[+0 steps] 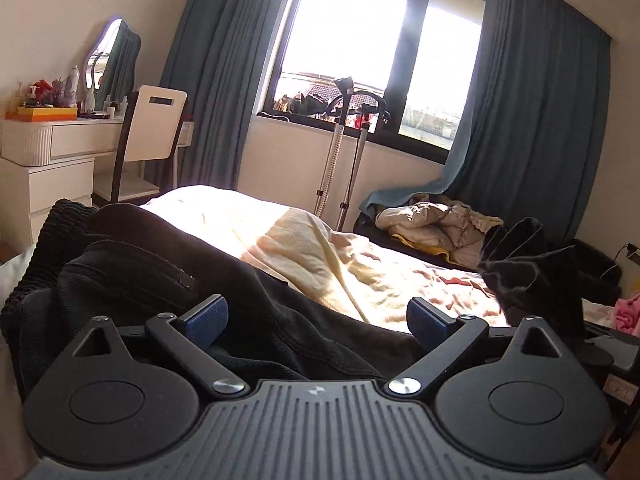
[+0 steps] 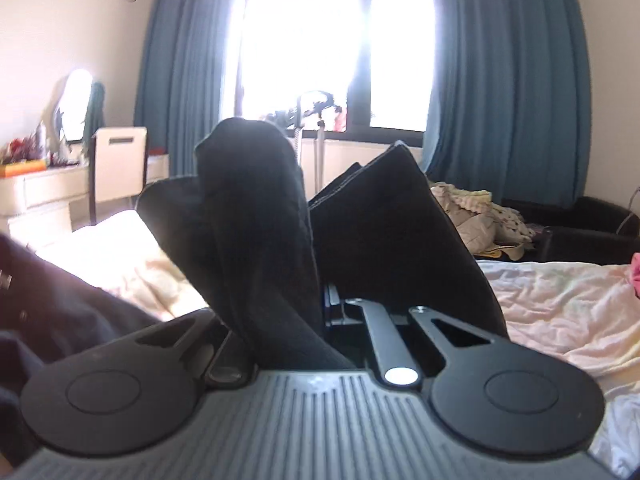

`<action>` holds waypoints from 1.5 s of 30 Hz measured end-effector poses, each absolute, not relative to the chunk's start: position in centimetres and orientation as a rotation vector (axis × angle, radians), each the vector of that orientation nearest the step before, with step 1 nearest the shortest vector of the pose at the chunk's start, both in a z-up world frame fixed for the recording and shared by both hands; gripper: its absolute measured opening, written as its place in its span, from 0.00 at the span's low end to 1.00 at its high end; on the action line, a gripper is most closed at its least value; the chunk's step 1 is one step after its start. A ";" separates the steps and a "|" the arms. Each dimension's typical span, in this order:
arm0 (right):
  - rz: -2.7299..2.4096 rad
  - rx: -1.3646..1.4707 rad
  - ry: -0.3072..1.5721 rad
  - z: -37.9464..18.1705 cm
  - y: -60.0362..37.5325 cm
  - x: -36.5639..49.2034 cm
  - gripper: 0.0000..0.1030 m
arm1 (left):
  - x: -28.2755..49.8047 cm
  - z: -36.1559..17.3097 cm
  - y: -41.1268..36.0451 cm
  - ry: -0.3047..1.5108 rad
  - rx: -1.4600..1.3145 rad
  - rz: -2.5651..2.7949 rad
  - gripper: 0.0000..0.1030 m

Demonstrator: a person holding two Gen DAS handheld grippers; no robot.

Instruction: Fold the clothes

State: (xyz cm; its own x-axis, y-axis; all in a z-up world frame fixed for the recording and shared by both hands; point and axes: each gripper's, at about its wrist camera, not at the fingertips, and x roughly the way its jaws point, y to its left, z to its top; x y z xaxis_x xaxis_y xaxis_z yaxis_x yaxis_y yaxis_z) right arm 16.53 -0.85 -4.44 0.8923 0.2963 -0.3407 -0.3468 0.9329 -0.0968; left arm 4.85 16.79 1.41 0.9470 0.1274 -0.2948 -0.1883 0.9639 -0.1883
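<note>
Black trousers [image 1: 168, 276] lie bunched on the bed [image 1: 360, 272] in the left wrist view, under and ahead of my left gripper [image 1: 318, 316]. Its blue pads [image 1: 208, 316] stand wide apart, open, with cloth between and below them. In the right wrist view my right gripper [image 2: 320, 300] is shut on a fold of the black trousers [image 2: 280, 216], which stands up in front of the camera and hides the fingertips. That raised fold also shows at the right of the left wrist view [image 1: 524, 268].
A cream blanket [image 1: 304, 240] covers the bed. A white dresser [image 1: 52, 152] and chair [image 1: 152, 132] stand at the left. A garment steamer stand [image 1: 344, 132] is by the window. A pile of clothes [image 1: 440, 224] lies on a dark sofa. A pink cloth [image 2: 636, 272] lies at the right.
</note>
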 end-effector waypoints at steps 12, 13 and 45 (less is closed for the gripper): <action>0.528 -0.271 0.423 -7.2 -0.5 12.2 0.55 | 7.5 0.2 15.2 0.355 -0.269 -0.047 0.94; 0.532 -0.256 0.421 -7.1 -1.6 11.3 0.60 | 7.7 0.1 15.0 0.369 -0.276 -0.062 0.93; 0.146 0.703 0.443 -12.0 -22.6 10.3 0.63 | 12.5 -5.6 14.6 0.741 -0.611 -0.114 0.69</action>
State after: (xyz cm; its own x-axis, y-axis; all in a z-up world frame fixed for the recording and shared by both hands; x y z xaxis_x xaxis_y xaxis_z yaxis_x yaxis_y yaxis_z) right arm 10.25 -22.57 -12.02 0.8976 0.2762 -0.3435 0.0171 0.7570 0.6531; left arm 12.52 14.56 -5.62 0.7401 -0.3062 -0.5988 -0.1127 0.8213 -0.5593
